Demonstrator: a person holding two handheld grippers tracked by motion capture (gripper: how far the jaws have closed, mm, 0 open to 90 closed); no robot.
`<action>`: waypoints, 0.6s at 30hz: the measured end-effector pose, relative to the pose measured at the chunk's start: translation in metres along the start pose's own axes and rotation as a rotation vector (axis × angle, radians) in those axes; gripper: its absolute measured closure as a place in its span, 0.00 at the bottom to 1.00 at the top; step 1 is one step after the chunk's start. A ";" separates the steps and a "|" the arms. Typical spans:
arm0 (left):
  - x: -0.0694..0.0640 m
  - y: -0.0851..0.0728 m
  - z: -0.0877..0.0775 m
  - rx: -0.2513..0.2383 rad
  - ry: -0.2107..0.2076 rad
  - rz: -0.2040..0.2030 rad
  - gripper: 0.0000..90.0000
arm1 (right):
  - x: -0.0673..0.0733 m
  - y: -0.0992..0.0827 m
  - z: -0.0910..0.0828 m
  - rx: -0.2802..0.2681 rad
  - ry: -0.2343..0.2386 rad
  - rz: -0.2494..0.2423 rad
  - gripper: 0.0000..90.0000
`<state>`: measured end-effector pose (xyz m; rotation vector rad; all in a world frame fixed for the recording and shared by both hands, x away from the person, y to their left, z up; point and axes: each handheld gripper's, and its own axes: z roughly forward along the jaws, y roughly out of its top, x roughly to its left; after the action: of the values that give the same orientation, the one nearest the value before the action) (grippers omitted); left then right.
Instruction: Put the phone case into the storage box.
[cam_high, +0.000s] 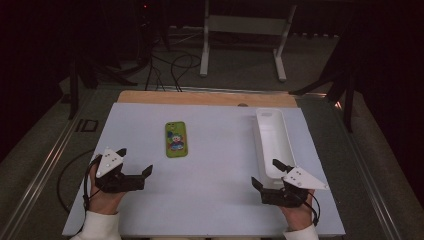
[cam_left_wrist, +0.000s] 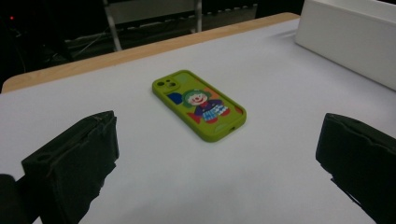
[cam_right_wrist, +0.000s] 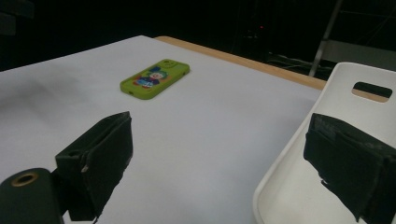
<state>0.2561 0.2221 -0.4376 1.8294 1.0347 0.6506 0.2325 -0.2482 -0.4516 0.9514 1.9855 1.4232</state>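
High view looks down on a white table top (cam_high: 215, 200) with a wooden strip along its far edge. On it lies a green phone case (cam_high: 176, 139), flat, printed side up with a cartoon clown, long axis running away from the person, left of the middle. A long white tray (cam_high: 273, 131) stands toward the right side, also lengthwise away from the person.

At the near left, the left gripper (cam_high: 135, 161) is held in the person's hand, jaws spread wide and empty, pointing toward the middle of the table; the phone case sits ahead of it and a little to its right, apart from it. From the left gripper view the case (cam_left_wrist: 199, 105) lies between the two black jaws' lines of sight, farther off, untouched, with a wall of the tray (cam_left_wrist: 345, 39) at the upper right.

At the near right, the right gripper (cam_high: 266, 173) is also wide open and holds nothing, right at the tray's near end. The right gripper view shows one jaw over the bare table and the other over the tray's near rim (cam_right_wrist: 280, 163); whether it touches cannot be told. The case (cam_right_wrist: 154, 79) lies well away to its left
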 end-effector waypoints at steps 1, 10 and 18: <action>-0.001 0.002 0.001 0.001 0.001 -0.001 0.00 | 0.000 0.000 0.000 0.000 0.001 -0.001 0.09; -0.002 0.012 0.014 0.034 0.014 -0.016 0.00 | 0.000 0.001 -0.001 -0.003 -0.002 0.005 0.09; -0.003 0.018 0.025 0.064 0.025 -0.001 0.00 | 0.000 0.001 -0.001 -0.001 -0.010 0.009 0.09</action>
<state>0.2805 0.2036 -0.4329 1.8799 1.0837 0.6485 0.2321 -0.2482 -0.4500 0.9667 1.9755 1.4213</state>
